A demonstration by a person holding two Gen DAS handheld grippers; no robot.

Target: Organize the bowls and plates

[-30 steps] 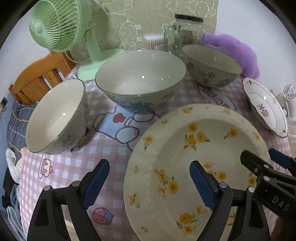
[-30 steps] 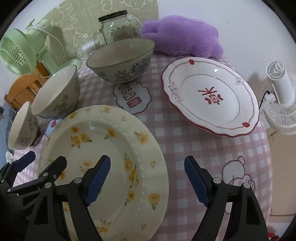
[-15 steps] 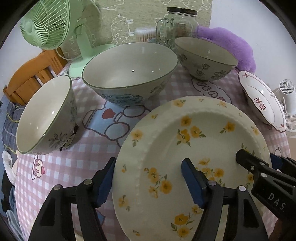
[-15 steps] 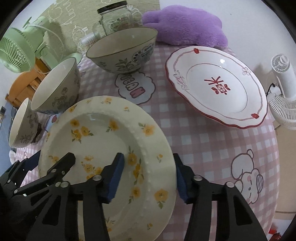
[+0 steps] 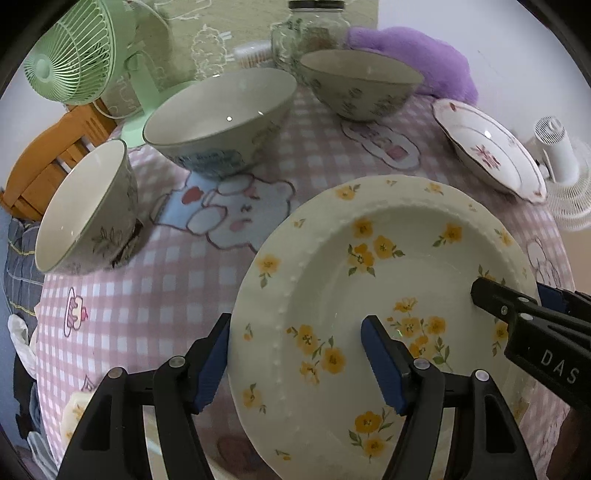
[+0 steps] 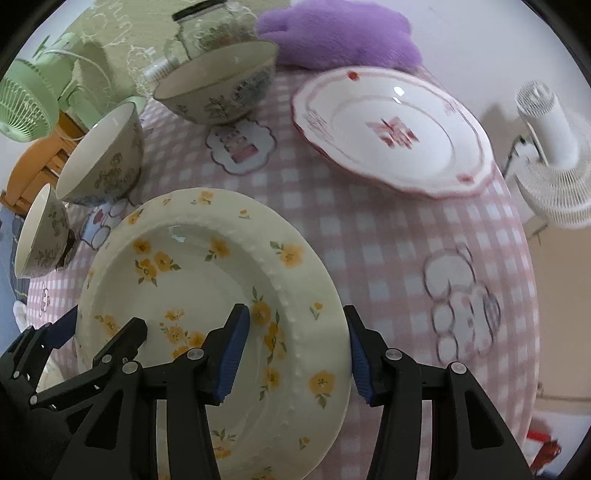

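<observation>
A cream plate with yellow flowers (image 5: 384,280) lies at the table's near edge; it also shows in the right wrist view (image 6: 207,288). My left gripper (image 5: 299,354) straddles its left rim, jaws open around it. My right gripper (image 6: 295,354) straddles its right rim, jaws also open around it and close to the rim. A white plate with red trim (image 6: 391,133) sits far right. Three bowls stand to the left: a small one (image 5: 85,210), a large one (image 5: 221,118) and a far one (image 5: 358,85).
A green fan (image 5: 74,55), a glass jar (image 5: 310,33) and a purple plush (image 5: 410,51) stand at the back. A white fan (image 6: 550,155) is off the table's right edge. A wooden chair (image 5: 48,158) is at the left.
Both grippers have moved forward onto the yellow-flower plate and their jaws have narrowed around its opposite rims. The plate looks slightly raised and tilted.
</observation>
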